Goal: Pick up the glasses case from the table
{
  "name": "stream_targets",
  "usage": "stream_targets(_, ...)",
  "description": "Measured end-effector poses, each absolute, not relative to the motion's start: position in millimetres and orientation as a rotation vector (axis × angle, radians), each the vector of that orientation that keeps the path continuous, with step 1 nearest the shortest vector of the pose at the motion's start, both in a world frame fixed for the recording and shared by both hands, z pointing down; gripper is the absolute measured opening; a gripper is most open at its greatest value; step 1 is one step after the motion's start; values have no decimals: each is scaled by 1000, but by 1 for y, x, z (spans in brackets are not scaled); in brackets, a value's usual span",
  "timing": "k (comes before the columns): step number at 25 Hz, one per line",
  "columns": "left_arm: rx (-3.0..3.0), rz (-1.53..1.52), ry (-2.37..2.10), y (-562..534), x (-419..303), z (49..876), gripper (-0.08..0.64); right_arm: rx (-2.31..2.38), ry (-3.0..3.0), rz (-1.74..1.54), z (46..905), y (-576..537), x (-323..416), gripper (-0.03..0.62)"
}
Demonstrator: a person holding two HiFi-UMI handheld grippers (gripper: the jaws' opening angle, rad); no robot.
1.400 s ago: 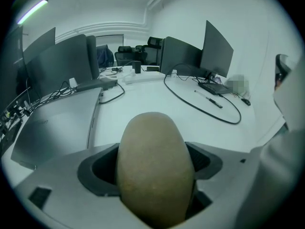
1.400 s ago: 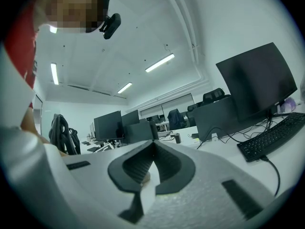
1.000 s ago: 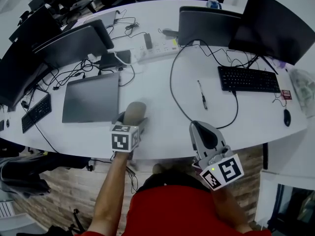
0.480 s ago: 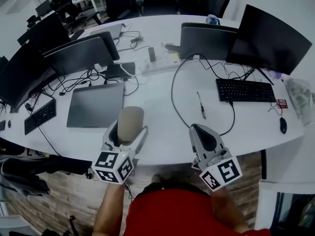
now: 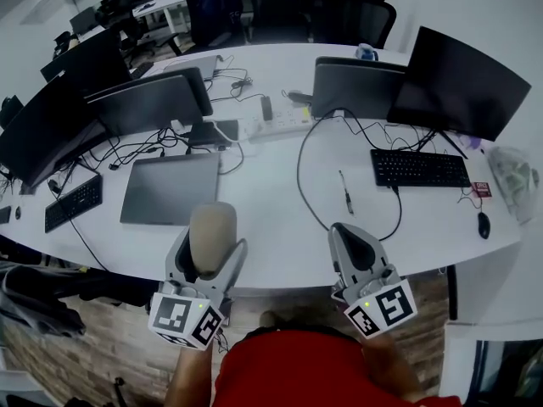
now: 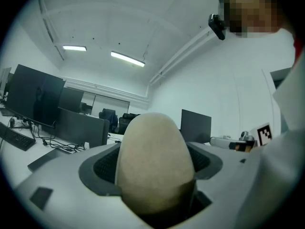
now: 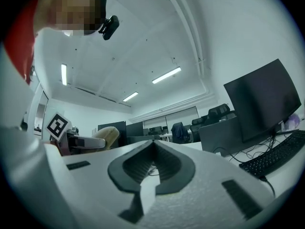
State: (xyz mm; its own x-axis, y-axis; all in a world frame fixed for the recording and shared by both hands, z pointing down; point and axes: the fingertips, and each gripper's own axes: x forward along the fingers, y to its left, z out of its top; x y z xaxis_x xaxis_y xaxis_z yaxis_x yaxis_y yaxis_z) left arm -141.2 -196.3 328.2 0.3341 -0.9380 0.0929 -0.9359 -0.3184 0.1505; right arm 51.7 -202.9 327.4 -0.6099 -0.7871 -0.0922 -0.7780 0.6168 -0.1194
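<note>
The beige, rounded glasses case (image 5: 211, 238) is clamped between the jaws of my left gripper (image 5: 209, 246), held up off the white table (image 5: 271, 193) near its front edge. In the left gripper view the glasses case (image 6: 155, 163) fills the middle between the grey jaws, standing upright. My right gripper (image 5: 355, 246) hovers at the same height to the right, shut with nothing in it; in the right gripper view its jaws meet at the tips (image 7: 153, 146). The glasses case (image 7: 106, 136) also shows at the left of that view.
A closed grey laptop (image 5: 168, 188) lies on the table beyond my left gripper. A pen (image 5: 344, 193) and a looping black cable (image 5: 302, 181) lie mid-table. A keyboard (image 5: 419, 168), a mouse (image 5: 484, 225), several monitors (image 5: 455, 81) and a power strip (image 5: 276, 125) stand farther back.
My left gripper has lifted the glasses case off the table and drawn it back toward me. The right gripper has barely moved.
</note>
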Motion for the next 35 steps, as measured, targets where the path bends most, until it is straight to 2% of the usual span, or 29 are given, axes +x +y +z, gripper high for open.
stream_targets(35,2446,-45,-1681,-189,-140,324,388,-1342,2723,-25,325,-190,47,4)
